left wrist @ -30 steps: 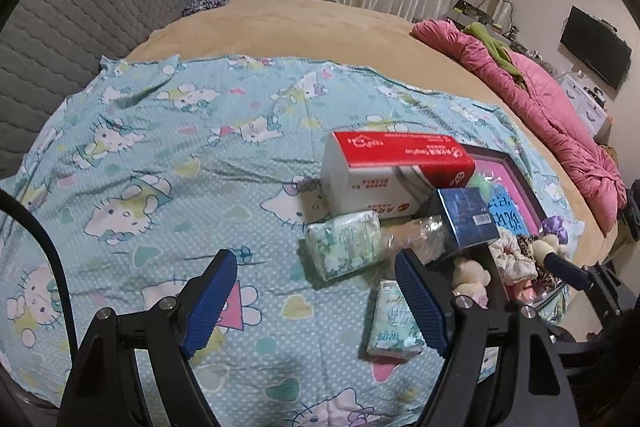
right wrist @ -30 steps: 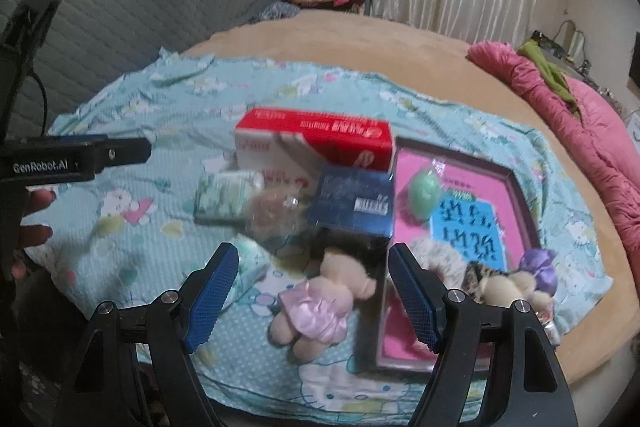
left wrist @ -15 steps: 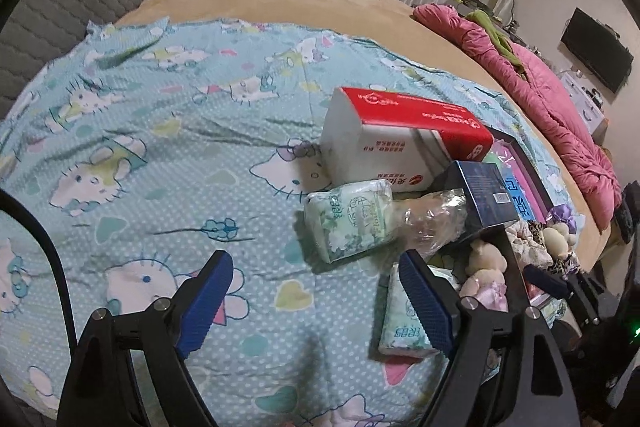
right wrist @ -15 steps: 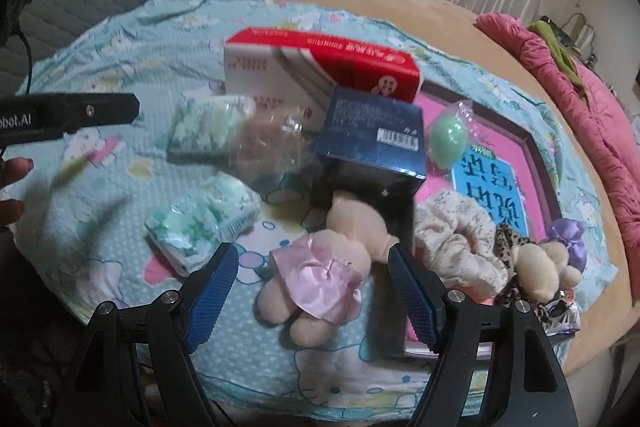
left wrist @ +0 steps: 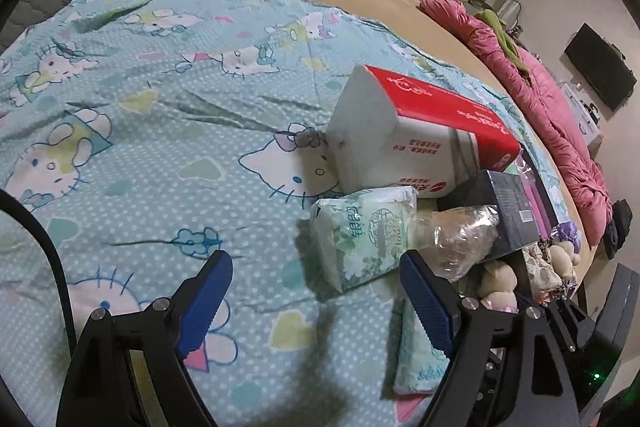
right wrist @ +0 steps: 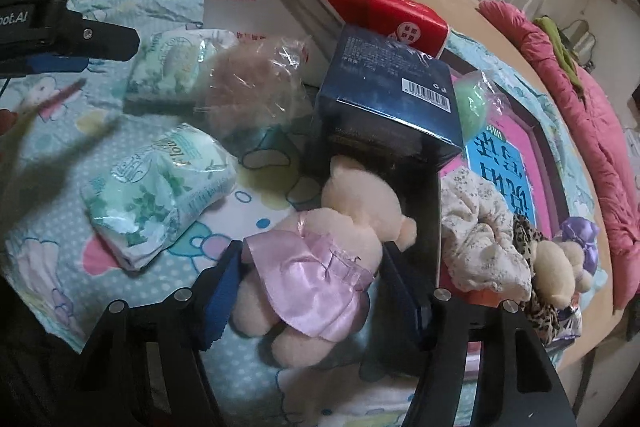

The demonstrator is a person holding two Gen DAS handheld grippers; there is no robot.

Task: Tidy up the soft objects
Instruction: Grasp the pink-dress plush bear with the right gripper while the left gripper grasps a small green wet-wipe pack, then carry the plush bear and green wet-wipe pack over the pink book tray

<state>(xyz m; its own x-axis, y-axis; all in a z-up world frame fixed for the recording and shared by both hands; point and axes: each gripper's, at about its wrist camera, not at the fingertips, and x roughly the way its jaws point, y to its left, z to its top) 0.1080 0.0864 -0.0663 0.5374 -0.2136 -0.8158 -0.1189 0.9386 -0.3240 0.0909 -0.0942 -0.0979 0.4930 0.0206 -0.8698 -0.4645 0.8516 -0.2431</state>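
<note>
My right gripper (right wrist: pixel 314 291) straddles a cream teddy bear (right wrist: pixel 360 203) in a pink satin dress, lying on the cartoon-cat sheet (left wrist: pixel 140 147). Its jaws are closing, the blue pads (right wrist: pixel 224 291) right beside the dress, with no firm press visible. My left gripper (left wrist: pixel 316 299) stands open over the sheet, just short of a green tissue pack (left wrist: pixel 360 235). A second tissue pack (left wrist: pixel 416 359) lies under its right finger. A plastic-wrapped brown puff (right wrist: pixel 252 83), a floral scrunchie (right wrist: pixel 480 239) and a small bear with a purple bow (right wrist: pixel 560 263) lie nearby.
A red-and-white tissue box (left wrist: pixel 408 139) and a dark blue box (right wrist: pixel 384 99) stand behind the bear. A pink tray (right wrist: pixel 532 131) holds a green ball (right wrist: pixel 474 103). A pink quilt (left wrist: pixel 560 115) lies along the bed's right edge.
Both grippers have sunk toward the bed. The right one has come down around the teddy bear and its jaws have narrowed. The left one has neared the green tissue pack.
</note>
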